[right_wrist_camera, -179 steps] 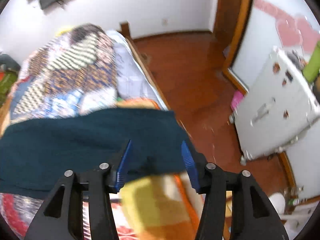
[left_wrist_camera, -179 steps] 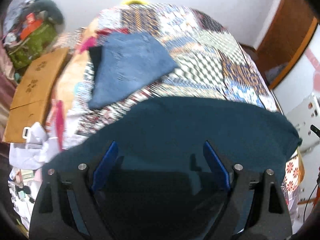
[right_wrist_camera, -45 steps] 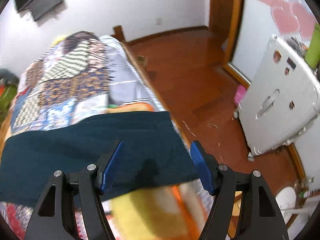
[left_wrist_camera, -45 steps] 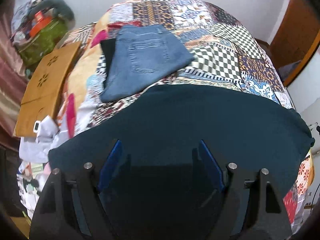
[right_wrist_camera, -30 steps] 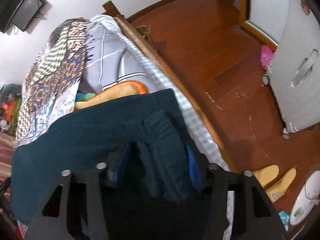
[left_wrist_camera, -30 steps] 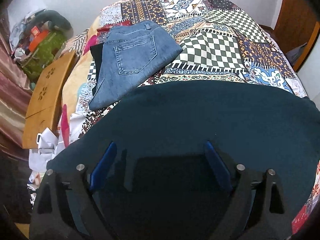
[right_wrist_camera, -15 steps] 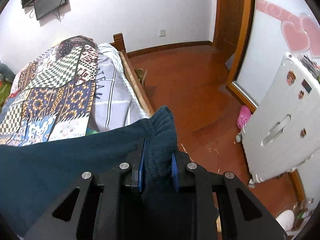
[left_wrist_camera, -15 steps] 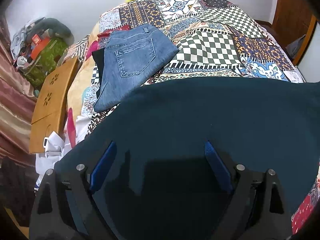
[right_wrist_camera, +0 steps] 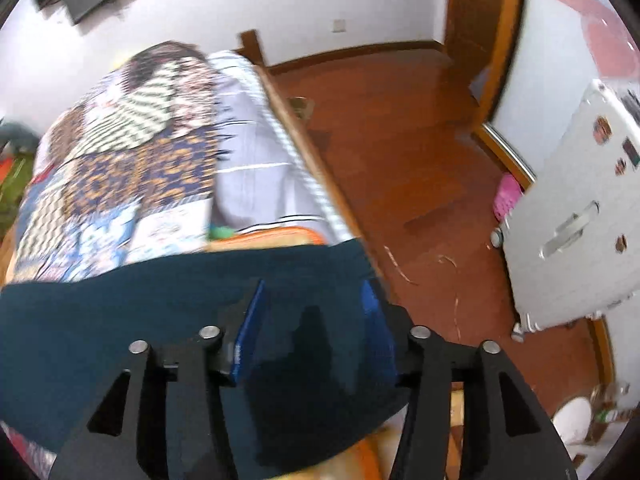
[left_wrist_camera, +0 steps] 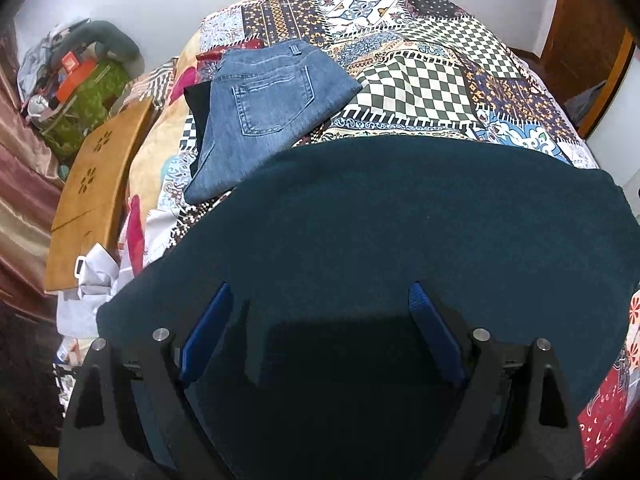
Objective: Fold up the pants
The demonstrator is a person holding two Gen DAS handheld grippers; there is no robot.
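Dark teal pants (left_wrist_camera: 400,220) lie spread across the near end of the patchwork bed. My left gripper (left_wrist_camera: 320,300) is open and hovers just above them with nothing between its blue pads. In the right wrist view the same pants (right_wrist_camera: 160,300) reach the bed's right edge. My right gripper (right_wrist_camera: 316,292) is open over that end of the cloth and holds nothing. The view is blurred by motion.
Folded blue jeans (left_wrist_camera: 264,108) lie on the patchwork quilt (left_wrist_camera: 420,80) behind the teal pants. A wooden board (left_wrist_camera: 96,192) and a pile of bags (left_wrist_camera: 76,92) stand left of the bed. Right of the bed are a wooden floor (right_wrist_camera: 400,160) and a white cabinet (right_wrist_camera: 580,220).
Half a second ago my right gripper was shut on the pants' end. It is now open and the cloth lies flat at the bed edge. The left gripper has barely moved.
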